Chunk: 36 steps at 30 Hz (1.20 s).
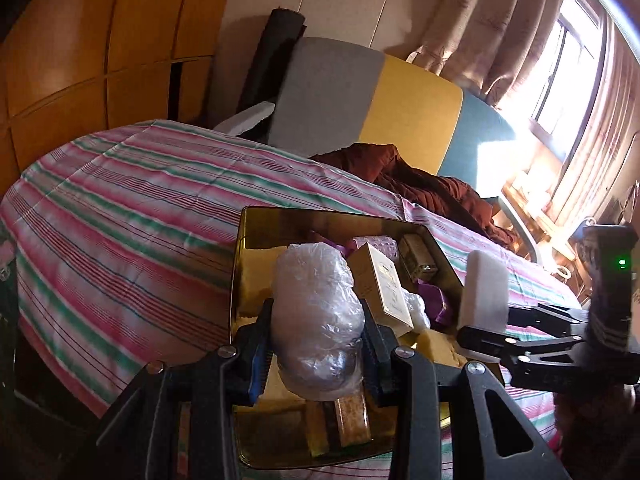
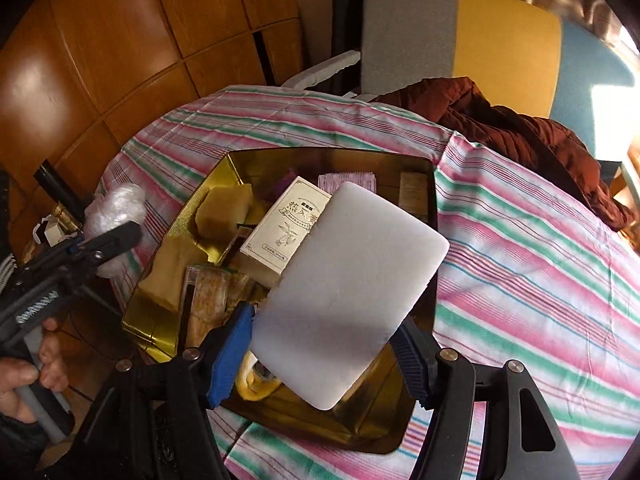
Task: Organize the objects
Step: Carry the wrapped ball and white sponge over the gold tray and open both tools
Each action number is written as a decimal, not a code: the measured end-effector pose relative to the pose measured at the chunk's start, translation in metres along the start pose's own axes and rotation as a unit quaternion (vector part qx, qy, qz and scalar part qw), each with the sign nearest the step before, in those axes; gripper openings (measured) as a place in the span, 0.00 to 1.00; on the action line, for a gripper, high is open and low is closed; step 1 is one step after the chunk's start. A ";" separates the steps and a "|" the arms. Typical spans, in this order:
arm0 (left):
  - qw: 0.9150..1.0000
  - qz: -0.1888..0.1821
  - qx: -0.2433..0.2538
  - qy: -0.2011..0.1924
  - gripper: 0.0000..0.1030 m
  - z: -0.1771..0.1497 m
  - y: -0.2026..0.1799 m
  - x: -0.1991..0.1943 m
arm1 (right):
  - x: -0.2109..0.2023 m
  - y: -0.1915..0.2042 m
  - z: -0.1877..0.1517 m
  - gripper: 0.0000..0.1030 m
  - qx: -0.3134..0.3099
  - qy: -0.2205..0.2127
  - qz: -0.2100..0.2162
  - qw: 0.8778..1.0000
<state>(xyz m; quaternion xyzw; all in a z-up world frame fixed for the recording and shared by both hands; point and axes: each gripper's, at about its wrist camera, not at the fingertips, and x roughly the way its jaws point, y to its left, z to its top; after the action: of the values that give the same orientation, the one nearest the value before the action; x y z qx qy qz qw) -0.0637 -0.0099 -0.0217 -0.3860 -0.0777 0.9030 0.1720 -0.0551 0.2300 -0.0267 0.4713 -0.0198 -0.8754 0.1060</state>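
My left gripper is shut on a crumpled clear plastic bundle and holds it over the near end of a gold tray on the bed. In the right wrist view that bundle and the left gripper sit just off the tray's left edge. A flat white foam block is clamped between the blue pads of my right gripper, above the tray. In the tray lie a cream printed box, yellow sponges and small packets. From the left wrist view, the right gripper and foam block are at the tray's right side.
The tray rests on a pink, green and white striped bedsheet. A brown jacket lies at the bed's far end against a grey, yellow and blue headboard. Wooden wardrobe doors stand on the left. A hand grips the left gripper's handle.
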 end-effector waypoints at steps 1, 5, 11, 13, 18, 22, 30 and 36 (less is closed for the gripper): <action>1.000 -0.009 -0.003 0.004 0.36 0.001 0.001 0.001 | 0.004 0.002 0.003 0.66 -0.001 0.003 -0.001 1.000; 0.999 -0.028 0.005 0.018 0.36 0.000 -0.012 0.011 | 0.017 0.000 0.013 0.67 0.004 0.009 -0.005 1.000; 0.998 -0.029 0.010 0.049 0.40 0.000 -0.031 0.050 | 0.032 -0.005 0.013 0.78 0.014 0.019 -0.005 1.000; 0.998 -0.022 0.014 0.052 0.46 -0.001 -0.035 0.060 | 0.036 -0.011 0.009 0.80 0.028 0.022 -0.007 0.999; 0.998 -0.010 0.009 0.066 0.51 -0.003 -0.035 0.073 | 0.036 -0.019 -0.001 0.91 0.045 0.022 0.001 0.999; 0.998 0.007 0.019 0.054 0.58 -0.004 -0.034 0.064 | 0.026 -0.023 -0.008 0.91 0.065 0.004 -0.001 0.998; 0.998 0.049 0.032 0.009 0.60 -0.002 -0.027 0.030 | 0.028 -0.012 -0.009 0.90 0.059 -0.006 0.023 0.998; 0.995 0.083 0.050 -0.010 0.66 -0.006 -0.021 0.011 | 0.037 -0.007 -0.013 0.90 0.051 0.000 0.008 0.999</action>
<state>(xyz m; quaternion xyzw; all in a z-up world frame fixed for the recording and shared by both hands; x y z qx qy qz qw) -0.0611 0.0134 -0.0274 -0.3729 -0.0020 0.9208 0.1145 -0.0655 0.2296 -0.0655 0.4755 -0.0686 -0.8725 0.0889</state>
